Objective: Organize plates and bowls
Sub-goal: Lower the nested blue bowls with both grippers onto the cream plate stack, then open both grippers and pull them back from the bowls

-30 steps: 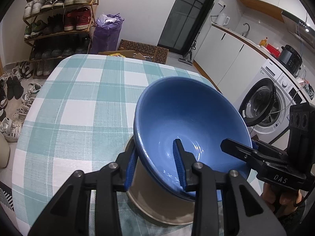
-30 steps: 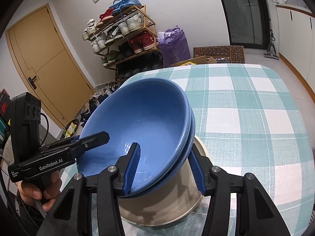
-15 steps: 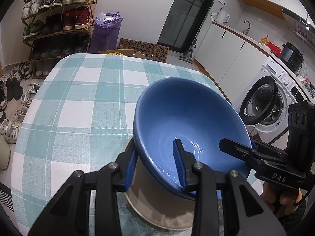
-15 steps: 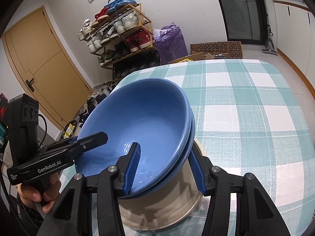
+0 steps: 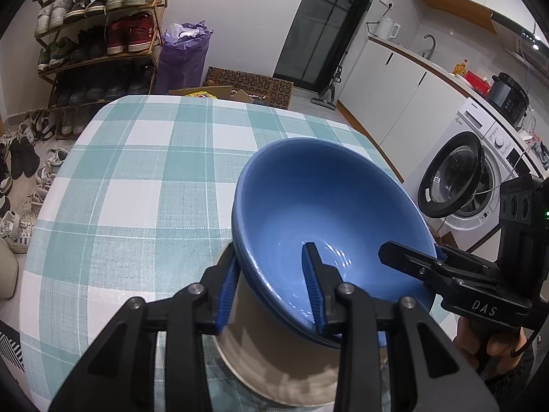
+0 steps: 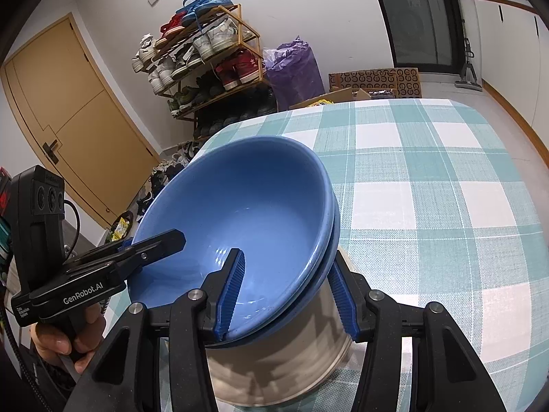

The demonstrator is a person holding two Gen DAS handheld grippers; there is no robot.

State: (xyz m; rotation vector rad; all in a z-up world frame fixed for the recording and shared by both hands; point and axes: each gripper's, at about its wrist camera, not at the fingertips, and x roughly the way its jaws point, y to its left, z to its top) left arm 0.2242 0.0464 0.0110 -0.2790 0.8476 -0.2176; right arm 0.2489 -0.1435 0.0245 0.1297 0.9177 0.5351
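Two nested blue bowls (image 5: 329, 206) (image 6: 247, 199) sit above a beige plate stack (image 5: 274, 360) (image 6: 281, 360) on the checked tablecloth (image 5: 137, 189). My left gripper (image 5: 271, 288) straddles the bowls' near rim, one finger inside and one outside, jaws closed on it. My right gripper (image 6: 288, 295) does the same on the opposite rim. Each gripper shows in the other's view: the right one (image 5: 411, 264), the left one (image 6: 151, 243). The bowls tilt slightly and appear held just over the plates.
The teal-and-white checked table (image 6: 429, 189) stretches beyond the bowls. A shoe rack (image 5: 99, 34), a purple bag (image 5: 185, 55) and a cardboard box (image 5: 250, 86) stand behind it. A washing machine (image 5: 463, 178) is at the right, a wooden door (image 6: 68, 120) at the left.
The bowls and both grippers have risen a little above the table; the grips have not changed.
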